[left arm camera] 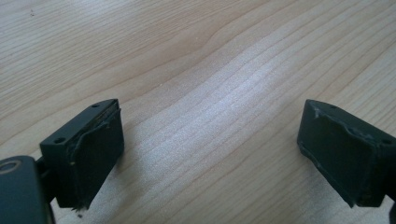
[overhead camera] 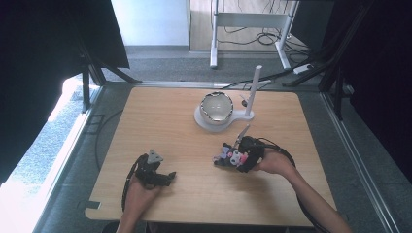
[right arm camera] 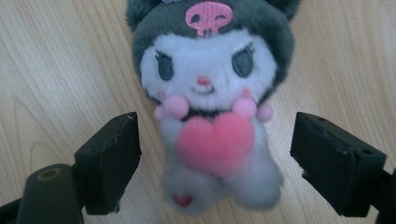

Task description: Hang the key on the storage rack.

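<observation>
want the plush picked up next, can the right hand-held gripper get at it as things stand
Probably yes. The right hand-held gripper is open with a jaw on each side of the plush, which lies on the table with nothing between it and the jaws. Closing should catch its body.

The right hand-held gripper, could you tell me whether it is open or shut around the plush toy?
Open. The right hand-held gripper has its jaws spread on either side of the plush toy, with gaps showing between them.
</observation>
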